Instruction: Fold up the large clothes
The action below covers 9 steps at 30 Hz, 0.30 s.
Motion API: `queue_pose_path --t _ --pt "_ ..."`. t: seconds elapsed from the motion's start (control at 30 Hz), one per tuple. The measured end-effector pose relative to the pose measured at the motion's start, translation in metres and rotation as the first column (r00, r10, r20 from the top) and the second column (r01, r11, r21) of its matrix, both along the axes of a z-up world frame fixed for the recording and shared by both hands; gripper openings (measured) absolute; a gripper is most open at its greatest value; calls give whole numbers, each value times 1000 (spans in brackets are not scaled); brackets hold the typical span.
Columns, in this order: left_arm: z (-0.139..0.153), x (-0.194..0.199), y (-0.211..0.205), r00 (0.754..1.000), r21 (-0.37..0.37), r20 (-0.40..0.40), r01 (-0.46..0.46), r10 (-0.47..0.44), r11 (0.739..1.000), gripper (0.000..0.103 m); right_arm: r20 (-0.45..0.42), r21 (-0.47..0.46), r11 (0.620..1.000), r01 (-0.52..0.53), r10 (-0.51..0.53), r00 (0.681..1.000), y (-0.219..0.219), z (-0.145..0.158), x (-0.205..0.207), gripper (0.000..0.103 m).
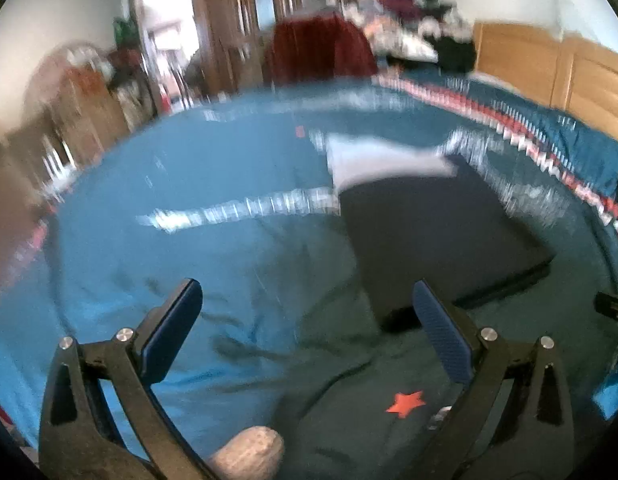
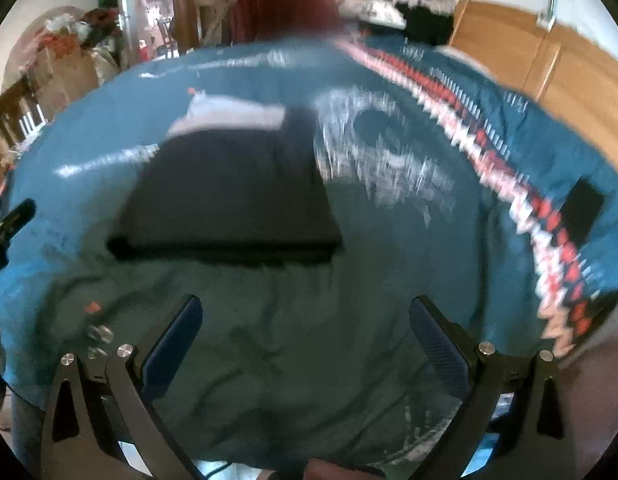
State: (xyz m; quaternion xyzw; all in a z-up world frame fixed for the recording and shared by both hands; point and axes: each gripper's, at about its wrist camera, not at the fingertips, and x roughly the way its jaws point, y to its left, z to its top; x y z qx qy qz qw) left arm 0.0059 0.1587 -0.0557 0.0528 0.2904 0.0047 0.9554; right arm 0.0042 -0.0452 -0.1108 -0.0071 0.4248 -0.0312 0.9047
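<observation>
A folded dark garment [image 1: 441, 232] with a white part [image 1: 381, 160] at its far end lies on the teal bedspread [image 1: 189, 184]. It shows again in the right wrist view as the dark garment [image 2: 233, 192], lying flat ahead of the fingers. My left gripper [image 1: 309, 320] is open above the bedspread, just left of and nearer than the garment, with nothing between its fingers. My right gripper [image 2: 305, 328] is also open, hovering over bare bedspread [image 2: 293, 360] in front of the garment's near edge. Both views are motion-blurred.
The bedspread carries a red-and-white patterned band [image 1: 549, 148] and a red star [image 1: 405, 402]. A wooden headboard [image 1: 569, 72] runs along the right. A pile of clothes [image 1: 421, 36] and a dark red chair back [image 1: 321, 48] sit at the far end. Cluttered furniture [image 1: 89, 92] stands left.
</observation>
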Motion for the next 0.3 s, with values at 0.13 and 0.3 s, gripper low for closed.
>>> queue_pose_path --t 0.13,0.3 --pt "34 -22 -6 996 -7 83 21 -21 1000 103 68 42 998 -45 42 997 16 44 -3 103" --pt "49 -29 -1 993 -41 112 39 -35 998 103 127 42 996 -78 72 989 34 75 -11 103"
